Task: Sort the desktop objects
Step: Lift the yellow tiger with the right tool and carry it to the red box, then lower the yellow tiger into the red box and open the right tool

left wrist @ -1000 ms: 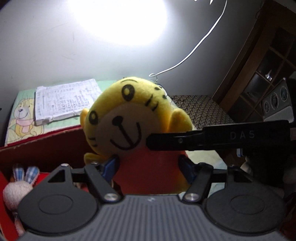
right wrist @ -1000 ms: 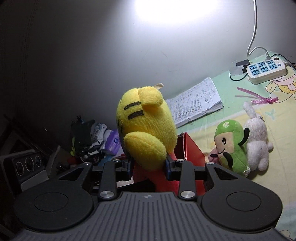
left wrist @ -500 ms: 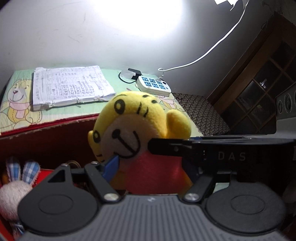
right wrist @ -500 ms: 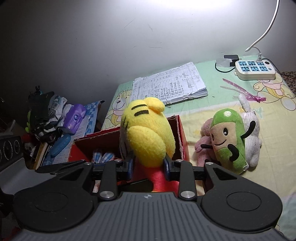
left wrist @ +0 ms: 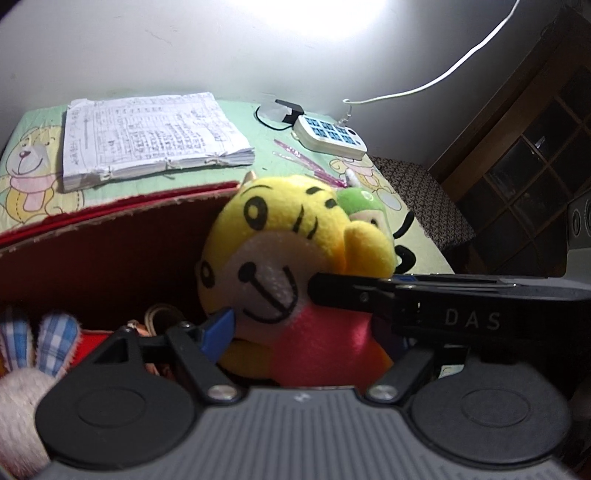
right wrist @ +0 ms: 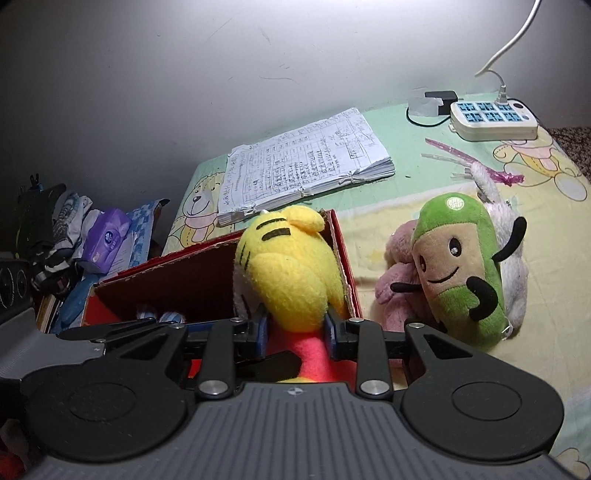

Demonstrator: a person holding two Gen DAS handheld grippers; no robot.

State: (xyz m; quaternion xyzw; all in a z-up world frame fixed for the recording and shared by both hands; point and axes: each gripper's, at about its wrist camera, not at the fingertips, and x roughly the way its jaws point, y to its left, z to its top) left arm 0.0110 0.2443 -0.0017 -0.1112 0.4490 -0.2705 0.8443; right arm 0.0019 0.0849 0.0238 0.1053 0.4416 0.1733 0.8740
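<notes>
A plain grey-white wall (left wrist: 155,48) fills the top of both views. A very bright light (left wrist: 332,14) shines on it at the top of the left wrist view. A white cord (left wrist: 461,66) hangs down the wall at the upper right. At the right edge of the left wrist view stands a dark wooden cabinet (left wrist: 524,155) with glass panes. Below the wall, the flat top is covered by a green and yellow cloth (right wrist: 546,236) with cartoon bears on it. At the left edge of the right wrist view it is dark, and a pile of small stuff (right wrist: 66,236) sits there.
</notes>
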